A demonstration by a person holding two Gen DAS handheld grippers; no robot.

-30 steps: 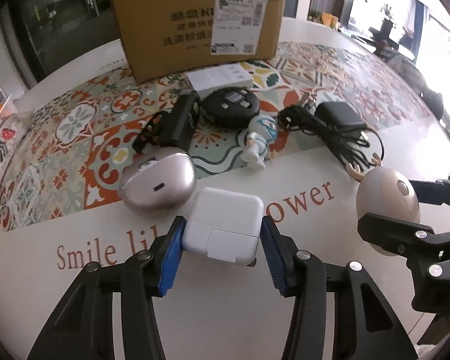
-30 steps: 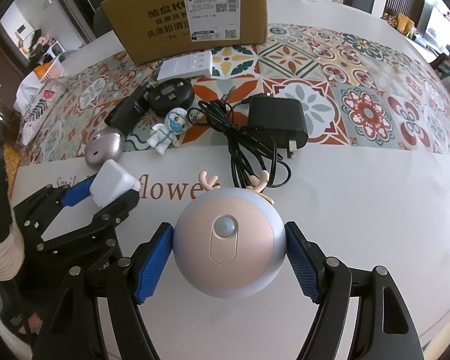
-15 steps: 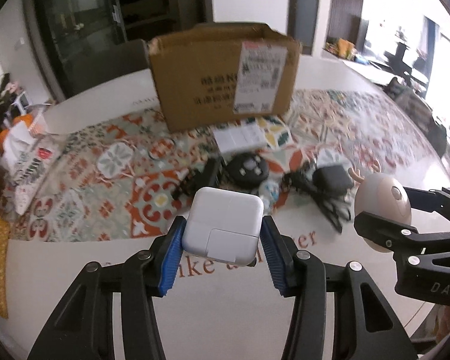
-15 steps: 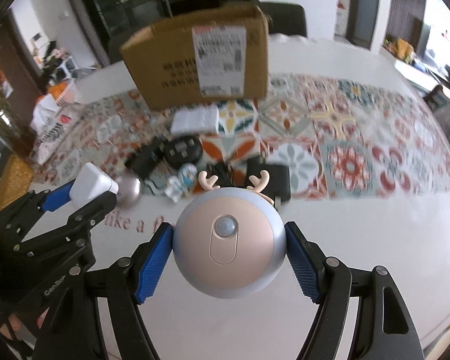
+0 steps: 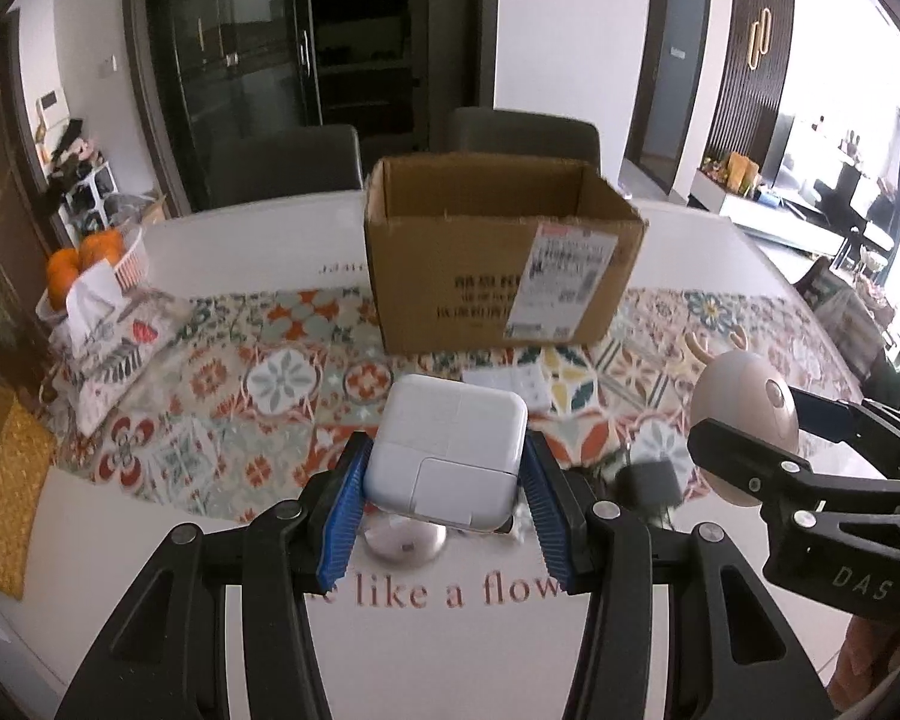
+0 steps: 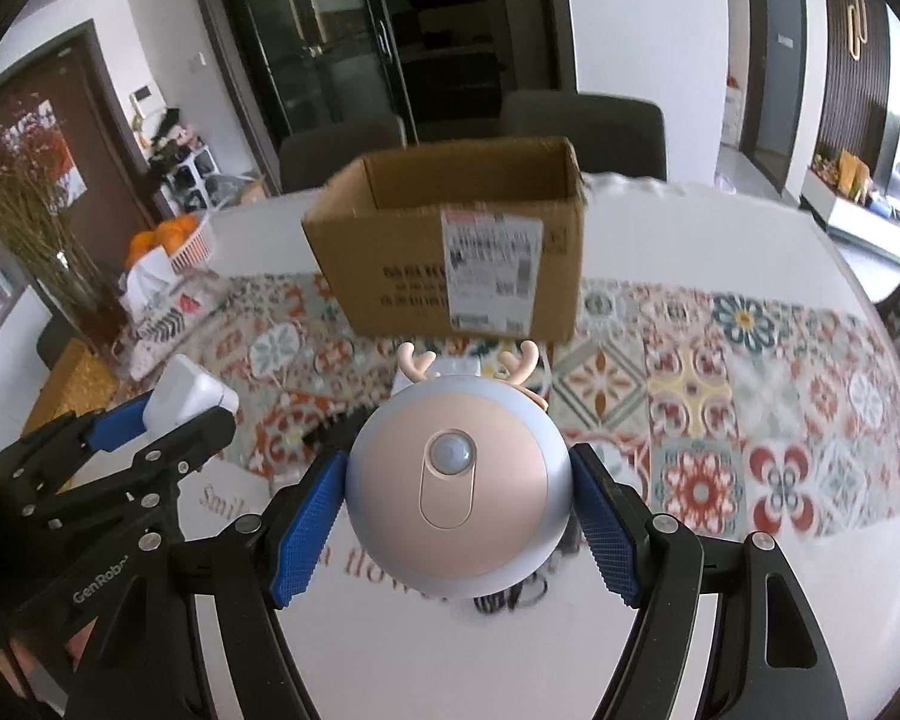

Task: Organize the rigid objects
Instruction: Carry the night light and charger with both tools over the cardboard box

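My left gripper (image 5: 447, 492) is shut on a white square charger (image 5: 450, 456) and holds it well above the table. My right gripper (image 6: 456, 528) is shut on a round pink night light with antlers (image 6: 456, 480), also lifted. Each gripper shows in the other's view: the night light (image 5: 744, 414) at right, the charger (image 6: 186, 399) at left. An open cardboard box (image 5: 498, 258) stands ahead on the patterned runner; it also shows in the right wrist view (image 6: 450, 252).
A silver oval device (image 5: 405, 540), a black adapter (image 5: 648, 483) and a white flat box (image 5: 510, 384) lie on the table (image 5: 450, 630) below. A tissue pouch (image 5: 99, 336) and a basket of oranges (image 5: 90, 255) sit at far left. Chairs stand behind the box.
Both grippers have risen high above the table with their objects held. The small items now lie far below and the open top of the box has come into view.
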